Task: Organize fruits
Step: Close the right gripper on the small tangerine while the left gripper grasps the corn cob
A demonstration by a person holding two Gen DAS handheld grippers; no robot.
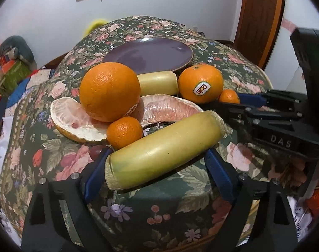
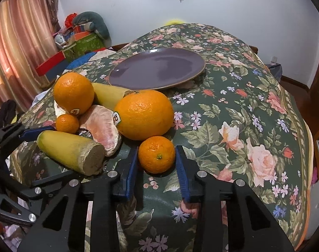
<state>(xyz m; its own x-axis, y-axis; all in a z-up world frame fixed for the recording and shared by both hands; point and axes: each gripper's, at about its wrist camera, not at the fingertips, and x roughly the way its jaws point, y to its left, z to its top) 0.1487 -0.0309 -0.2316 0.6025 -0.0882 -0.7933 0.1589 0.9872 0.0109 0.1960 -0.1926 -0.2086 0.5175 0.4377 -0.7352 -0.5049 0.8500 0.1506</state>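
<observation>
— Where's the fruit?

— Heaped on the floral cloth (image 2: 232,109), just in front of the purple plate (image 2: 125,73). The left gripper (image 1: 159,163) spreads wide around a yellow stalk piece (image 1: 165,147).

— And the right?

— The right gripper (image 2: 157,166) brackets a small mandarin (image 2: 156,154), fingers parted, just beside it.

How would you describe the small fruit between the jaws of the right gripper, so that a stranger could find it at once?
Start at the purple plate on the floral tablecloth, then come toward the camera past the big stickered orange. Just in front lies the small mandarin. Unlike the other small mandarin, it lies apart from the pile, with a blue pad on each side.
</observation>
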